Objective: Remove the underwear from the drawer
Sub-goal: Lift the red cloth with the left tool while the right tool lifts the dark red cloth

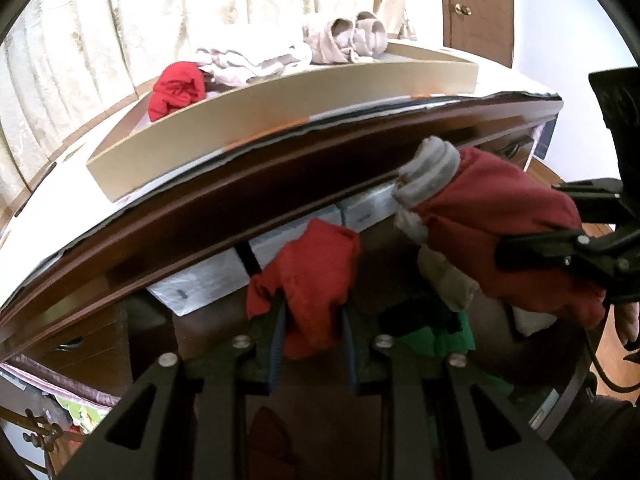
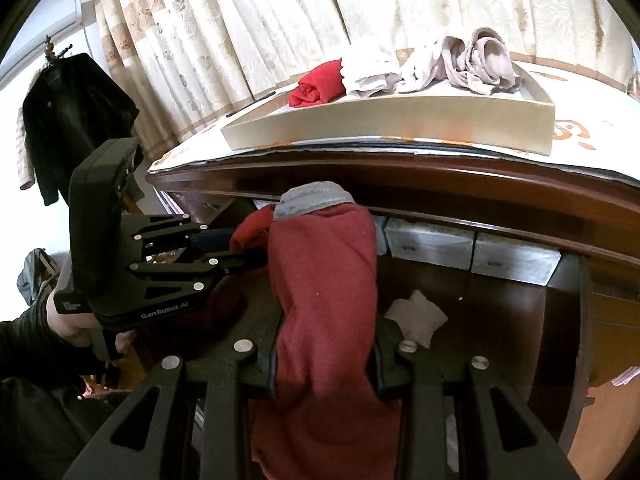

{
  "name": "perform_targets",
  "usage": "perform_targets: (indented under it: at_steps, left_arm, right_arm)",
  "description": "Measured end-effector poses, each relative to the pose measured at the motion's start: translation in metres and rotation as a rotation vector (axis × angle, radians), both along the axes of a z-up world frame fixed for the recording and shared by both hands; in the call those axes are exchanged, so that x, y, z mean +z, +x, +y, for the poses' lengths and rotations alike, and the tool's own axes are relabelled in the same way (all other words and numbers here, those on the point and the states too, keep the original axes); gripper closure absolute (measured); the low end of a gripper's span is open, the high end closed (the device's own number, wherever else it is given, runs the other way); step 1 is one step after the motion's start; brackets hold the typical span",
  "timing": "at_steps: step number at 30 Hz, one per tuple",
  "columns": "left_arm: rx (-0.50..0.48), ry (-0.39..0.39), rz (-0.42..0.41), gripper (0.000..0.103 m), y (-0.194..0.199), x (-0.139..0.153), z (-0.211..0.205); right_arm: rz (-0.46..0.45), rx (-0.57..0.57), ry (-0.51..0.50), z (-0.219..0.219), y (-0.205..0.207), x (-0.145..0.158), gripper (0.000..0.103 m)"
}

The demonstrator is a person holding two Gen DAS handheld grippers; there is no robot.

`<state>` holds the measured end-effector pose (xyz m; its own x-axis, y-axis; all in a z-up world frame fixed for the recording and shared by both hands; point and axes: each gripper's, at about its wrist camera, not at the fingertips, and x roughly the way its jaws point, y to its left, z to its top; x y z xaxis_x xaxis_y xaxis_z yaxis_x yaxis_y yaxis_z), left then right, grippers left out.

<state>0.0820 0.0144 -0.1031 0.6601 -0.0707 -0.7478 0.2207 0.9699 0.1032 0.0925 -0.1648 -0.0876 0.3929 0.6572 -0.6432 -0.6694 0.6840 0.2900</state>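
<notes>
My left gripper (image 1: 312,316) is shut on a bright red piece of underwear (image 1: 316,276) and holds it above the open drawer (image 1: 384,272). My right gripper (image 2: 324,336) is shut on dark red underwear with a grey waistband (image 2: 324,272), also held over the open drawer (image 2: 500,312). In the left wrist view that dark red piece (image 1: 500,216) hangs at the right, in the right gripper (image 1: 520,248). In the right wrist view the left gripper (image 2: 240,248) is at the left with its red piece (image 2: 252,232).
A shallow cardboard tray (image 1: 280,120) on the dresser top holds a rolled red garment (image 1: 178,88) and beige clothes (image 1: 344,40). White boxes (image 2: 472,248) line the drawer's back. A white cloth (image 2: 418,316) and green fabric (image 1: 436,336) lie in the drawer. Curtains hang behind.
</notes>
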Motion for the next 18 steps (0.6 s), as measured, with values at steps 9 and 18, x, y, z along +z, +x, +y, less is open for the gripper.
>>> perform_targets:
  at_steps: [9,18]
  left_arm:
    - [0.033,-0.021,-0.038,0.081,-0.005,0.004,0.005]
    - [0.059,-0.034,-0.09,0.08,-0.012,0.009,0.01]
  right_arm:
    - [-0.008,-0.036,0.052,-0.009,-0.009,0.004,0.068]
    - [-0.04,-0.085,0.08,-0.019,-0.02,0.007,0.068]
